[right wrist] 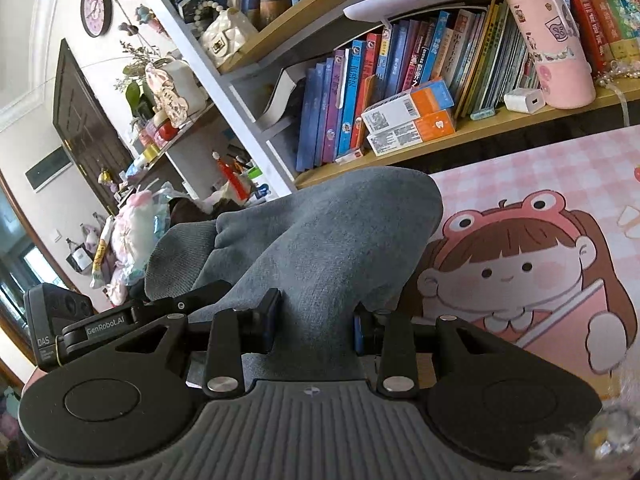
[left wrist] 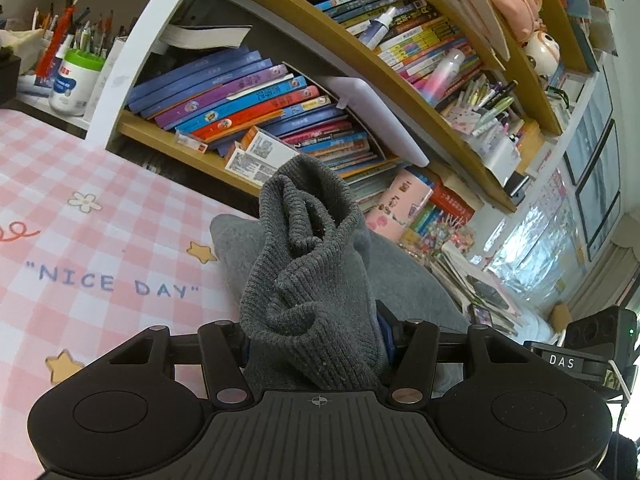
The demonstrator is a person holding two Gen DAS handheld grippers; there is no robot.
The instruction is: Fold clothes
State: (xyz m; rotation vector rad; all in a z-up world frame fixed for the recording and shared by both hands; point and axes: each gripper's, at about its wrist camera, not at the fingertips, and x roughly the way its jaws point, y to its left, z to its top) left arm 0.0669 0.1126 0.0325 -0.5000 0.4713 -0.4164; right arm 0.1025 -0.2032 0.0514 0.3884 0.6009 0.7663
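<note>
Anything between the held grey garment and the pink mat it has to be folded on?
Nothing visible. Both tools, left and right, are shut on the grey garment, lifted over the pink checked mat. The mat shows only print; the part under the garment is hidden.

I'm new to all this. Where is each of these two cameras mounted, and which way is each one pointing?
Left wrist view: sits on the left tool, looking forward along its fingers at a bunched ribbed cuff of the grey garment, the pink checked mat and bookshelf; only the tool shows.
Right wrist view: sits on the right tool, facing smoother grey cloth, the mat's cartoon girl and shelves; the other tool's camera block shows at left.
Shared: garment, mat, bookshelf.
</note>
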